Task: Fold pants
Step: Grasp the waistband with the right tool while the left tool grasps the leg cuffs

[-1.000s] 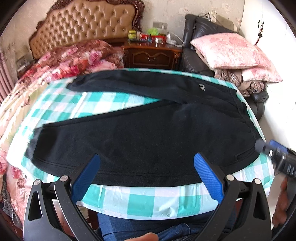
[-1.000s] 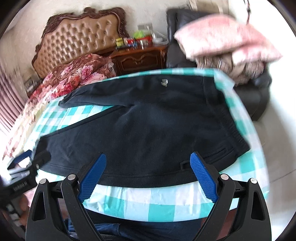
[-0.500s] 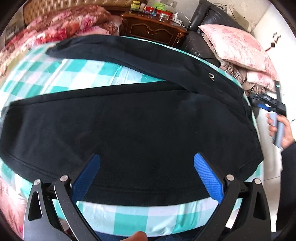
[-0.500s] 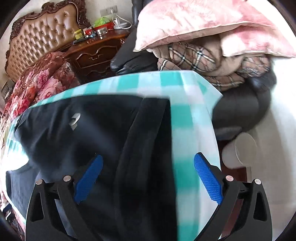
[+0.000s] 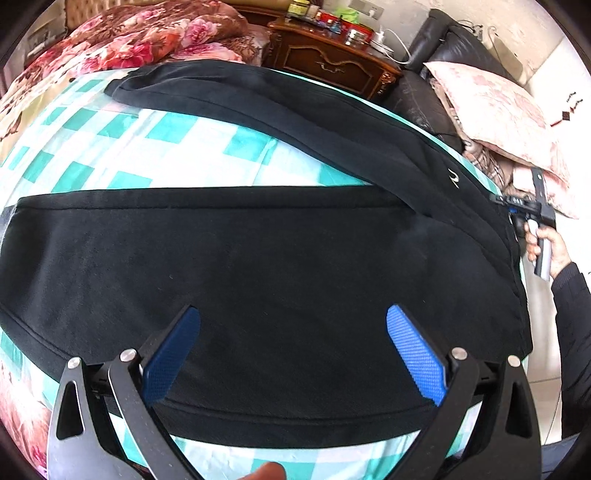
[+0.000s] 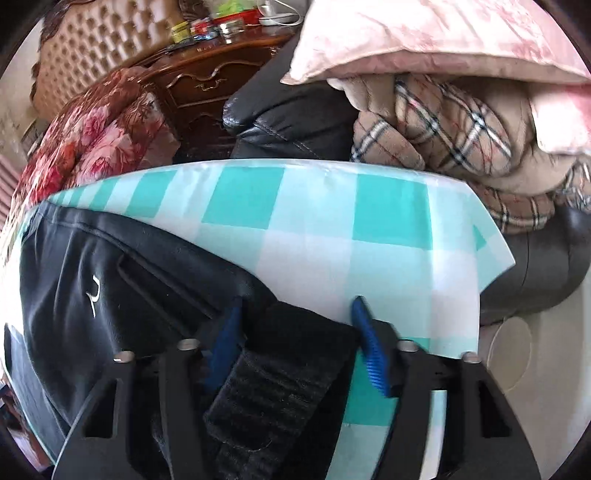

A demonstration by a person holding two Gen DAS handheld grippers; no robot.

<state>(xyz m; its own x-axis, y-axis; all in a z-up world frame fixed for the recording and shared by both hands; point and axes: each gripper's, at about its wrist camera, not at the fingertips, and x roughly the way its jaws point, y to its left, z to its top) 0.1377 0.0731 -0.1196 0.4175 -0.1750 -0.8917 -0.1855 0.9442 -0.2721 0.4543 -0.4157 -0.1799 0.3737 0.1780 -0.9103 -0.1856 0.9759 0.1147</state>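
Black pants (image 5: 258, 258) lie spread flat on a teal-and-white checked cloth (image 5: 147, 147), with the legs parted toward the left. My left gripper (image 5: 293, 310) hovers open over the near leg, with nothing between its fingers. At the far right of that view a hand holds my right gripper (image 5: 517, 210) at the waist end. In the right wrist view the pants (image 6: 110, 295) show a small white logo. The ribbed waistband (image 6: 295, 350) sits between the blue pads of my right gripper (image 6: 295, 306), whose jaws are closing around it.
A black leather armchair (image 6: 288, 110) piled with a pink pillow (image 6: 424, 37) and a plaid blanket (image 6: 443, 125) stands just past the checked cloth (image 6: 314, 240). A wooden nightstand (image 5: 325, 62) and a floral quilt (image 5: 147, 33) are behind. The person's dark sleeve (image 5: 572, 314) is at the right.
My left gripper has sunk closer over the near leg. The right gripper has swung from the middle to the waist end at the right, dropped, and narrowed its jaws around the waistband.
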